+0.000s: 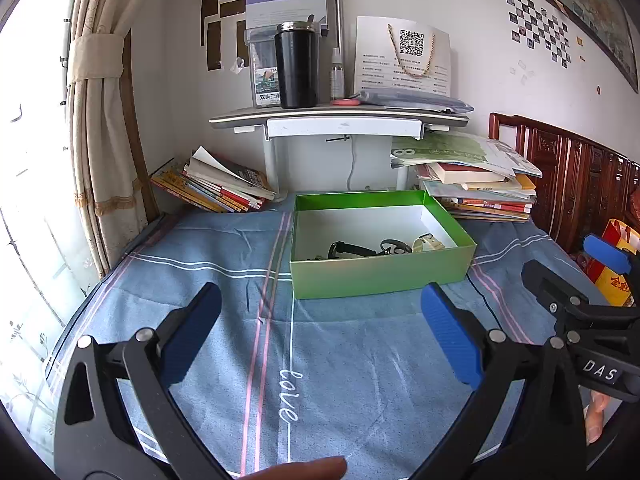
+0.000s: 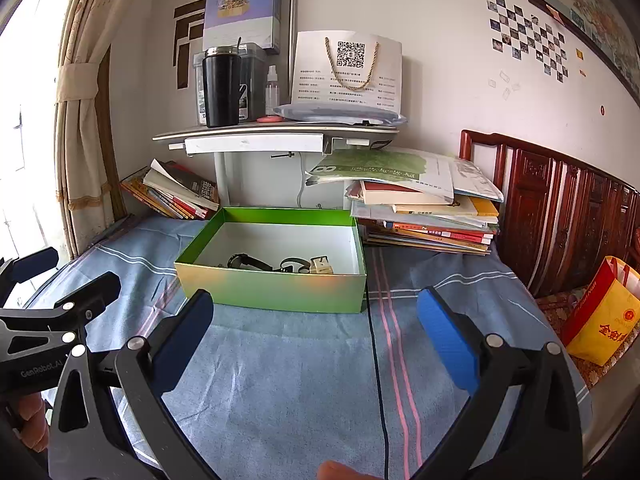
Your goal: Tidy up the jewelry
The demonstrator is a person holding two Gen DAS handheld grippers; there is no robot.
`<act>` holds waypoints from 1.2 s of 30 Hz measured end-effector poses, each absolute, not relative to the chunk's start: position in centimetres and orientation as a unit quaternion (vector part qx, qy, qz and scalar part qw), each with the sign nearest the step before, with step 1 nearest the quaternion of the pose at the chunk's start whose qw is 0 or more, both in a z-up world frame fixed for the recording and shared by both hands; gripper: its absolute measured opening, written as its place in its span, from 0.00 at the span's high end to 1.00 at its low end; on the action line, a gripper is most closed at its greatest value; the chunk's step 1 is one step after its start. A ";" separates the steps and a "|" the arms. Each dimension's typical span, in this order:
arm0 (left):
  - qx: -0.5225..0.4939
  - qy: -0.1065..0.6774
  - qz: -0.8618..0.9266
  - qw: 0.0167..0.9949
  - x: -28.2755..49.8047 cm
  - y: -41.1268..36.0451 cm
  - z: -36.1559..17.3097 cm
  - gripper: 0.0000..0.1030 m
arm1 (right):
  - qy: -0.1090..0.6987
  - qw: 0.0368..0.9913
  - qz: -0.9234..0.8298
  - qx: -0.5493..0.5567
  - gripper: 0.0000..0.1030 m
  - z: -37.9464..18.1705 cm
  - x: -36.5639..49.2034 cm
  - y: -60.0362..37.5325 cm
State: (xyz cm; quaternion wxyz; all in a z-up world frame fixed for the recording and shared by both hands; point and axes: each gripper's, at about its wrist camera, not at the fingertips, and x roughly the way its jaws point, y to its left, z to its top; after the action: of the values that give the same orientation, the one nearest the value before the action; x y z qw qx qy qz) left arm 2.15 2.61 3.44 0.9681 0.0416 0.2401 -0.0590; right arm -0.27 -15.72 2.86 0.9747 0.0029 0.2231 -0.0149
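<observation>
1. Jewelry box (image 1: 380,276), green outside and white inside, stood open-topped on the blue striped cloth (image 1: 224,264) that covered the table, near its far edge
2. Contents lay against the box's near wall: a black watch (image 1: 350,249), a dark looped strap (image 1: 394,246) and a cream-coloured watch (image 1: 428,242), the three side by side; a smaller item to the left of the black watch was too hidden to identify
3. Left claw (image 1: 320,330) was spread wide, holding nothing, its blue pads (image 1: 450,334) over bare cloth short of the box
4. Right claw (image 2: 314,332) was likewise spread wide and held nothing, positioned just short of the box's near wall (image 2: 280,292)
5. Both claws sat side by side; each appeared at the edge of the other's view
6. No jewelry was seen on the cloth outside the box
7. Book stacks flanked the box behind: a leaning pile (image 1: 216,188) to the left, a taller flat pile (image 1: 476,188) to the right
8. Raised white shelf (image 1: 340,118) behind carried a black tumbler (image 1: 297,66), a small spray bottle (image 1: 337,76) and a white paper bag with a QR code (image 1: 404,56)
9. Yellow and red bag (image 2: 600,316) stood off the right side, beside a carved wooden headboard (image 2: 560,216)
</observation>
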 end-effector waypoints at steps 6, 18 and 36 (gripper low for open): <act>0.042 0.240 -0.059 0.968 2.2 2.6 3.4 0.04 | 0.223 0.975 -0.013 0.002 0.03 2.8 -0.3 -15.6; 0.045 0.245 -0.060 0.967 2.2 2.5 3.2 0.04 | 0.225 0.974 -0.013 0.002 0.03 2.6 -0.3 -15.5; 0.041 0.250 -0.062 0.965 2.3 2.5 2.9 0.04 | 0.227 0.974 -0.013 0.003 0.03 2.4 -0.4 -15.5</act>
State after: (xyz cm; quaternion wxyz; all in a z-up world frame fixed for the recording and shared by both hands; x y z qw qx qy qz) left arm 2.27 2.51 2.93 0.9654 0.0409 0.2502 -0.0615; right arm -0.38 -15.54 2.42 0.9738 0.0027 0.2268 -0.0132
